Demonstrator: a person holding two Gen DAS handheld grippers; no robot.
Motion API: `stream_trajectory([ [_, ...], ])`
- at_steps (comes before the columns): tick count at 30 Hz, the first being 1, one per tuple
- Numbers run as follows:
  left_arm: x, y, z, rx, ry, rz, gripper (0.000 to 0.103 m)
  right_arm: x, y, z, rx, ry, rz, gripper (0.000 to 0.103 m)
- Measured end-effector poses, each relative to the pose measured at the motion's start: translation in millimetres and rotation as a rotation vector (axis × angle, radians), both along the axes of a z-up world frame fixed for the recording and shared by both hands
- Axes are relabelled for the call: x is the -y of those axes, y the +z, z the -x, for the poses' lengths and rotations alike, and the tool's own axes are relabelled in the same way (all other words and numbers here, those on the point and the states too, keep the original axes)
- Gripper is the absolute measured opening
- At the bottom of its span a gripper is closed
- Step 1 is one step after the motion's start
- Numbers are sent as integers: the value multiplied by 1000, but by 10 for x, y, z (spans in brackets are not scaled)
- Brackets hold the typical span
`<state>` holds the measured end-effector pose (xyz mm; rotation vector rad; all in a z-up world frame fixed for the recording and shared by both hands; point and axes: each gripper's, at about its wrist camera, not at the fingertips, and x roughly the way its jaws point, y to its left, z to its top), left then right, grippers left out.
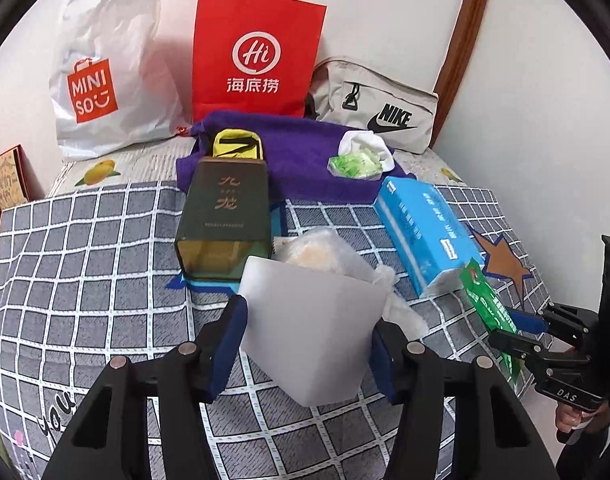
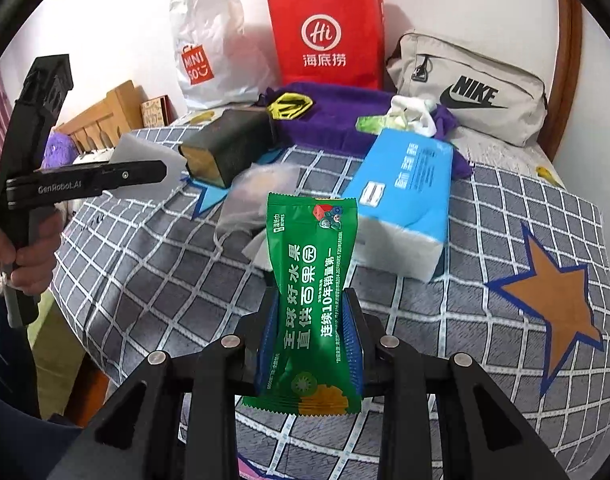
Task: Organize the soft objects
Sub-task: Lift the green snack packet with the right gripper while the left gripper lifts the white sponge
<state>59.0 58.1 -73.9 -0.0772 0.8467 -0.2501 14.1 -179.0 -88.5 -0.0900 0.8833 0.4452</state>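
Transport step in hand, judged from both views: each gripper carries one soft item above the bed, and neither item is yet set down.

Left gripper: jaws part open and clamped on a white foam block, one blue pad on each side face. The block hangs clear of the checked bedspread, near the bed's front edge.

Right gripper: jaws narrowly set and gripping a green snack packet across its middle; the packet stands upright between the pads, its upper half projecting forward. In the left wrist view the same packet shows toward the bed's right edge.

Remaining items: a blue tissue pack lies right of centre; a clear plastic bag lies at the centre, just beyond the foam block; a dark green box stands left of the bag. A purple towel lies toward the back edge with a crumpled white-and-green wrapper on it, possibly tissue; the view is too soft to confirm.

Next move requires a chosen collection point, probably the towel area, then lowering each item until it rests before releasing. Keep pad pressure moderate: the packet and the foam both deform readily.
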Motion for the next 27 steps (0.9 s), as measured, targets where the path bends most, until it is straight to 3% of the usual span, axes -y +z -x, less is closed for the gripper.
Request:
stream_trajectory([
  [17,21,341,-305,47,31,-20,51,54,329,-613,51,-31,-34,31],
  [27,56,539,-810,35,40,-12,51,6,512,-1247,49,-74,-47,31],
])
